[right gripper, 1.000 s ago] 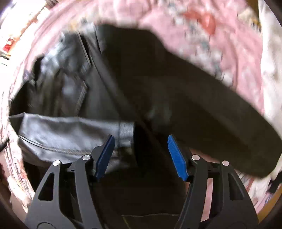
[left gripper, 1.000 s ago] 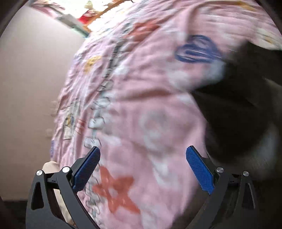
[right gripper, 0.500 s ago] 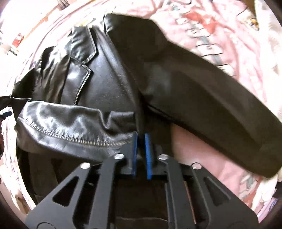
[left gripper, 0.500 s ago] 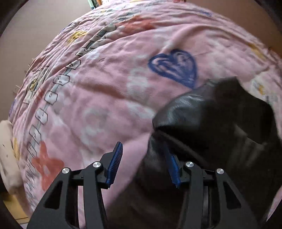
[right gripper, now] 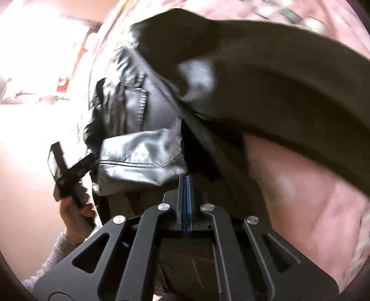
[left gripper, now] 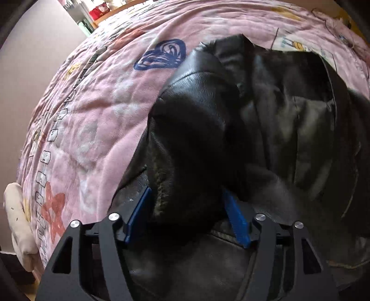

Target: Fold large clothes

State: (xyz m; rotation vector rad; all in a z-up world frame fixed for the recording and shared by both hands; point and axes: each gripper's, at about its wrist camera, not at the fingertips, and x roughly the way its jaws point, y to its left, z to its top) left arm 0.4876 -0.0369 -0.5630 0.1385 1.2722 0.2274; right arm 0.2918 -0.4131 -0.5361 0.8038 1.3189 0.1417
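A black leather jacket [left gripper: 266,129] lies on a pink patterned quilt [left gripper: 92,111]. In the left wrist view its folded sleeve bulges between the two blue pads of my left gripper [left gripper: 187,208], which stand apart around the thick fold and press its sides. In the right wrist view my right gripper [right gripper: 185,183] has its blue pads pressed together on the jacket's edge, lifting the jacket [right gripper: 143,129] off the quilt [right gripper: 300,185]. The other sleeve [right gripper: 289,81] hangs across the top right. The left gripper [right gripper: 69,171] shows at the jacket's left edge, held by a hand.
A cream cushion [left gripper: 16,222] lies at the quilt's left edge. A pale wall [left gripper: 20,69] stands to the left. Shelves with red items [left gripper: 97,12] are beyond the bed. Bright window light fills the upper left of the right wrist view.
My left gripper moved from the bare quilt onto the jacket's sleeve fold and closed around it. My right gripper shut on the jacket's edge and lifted it.
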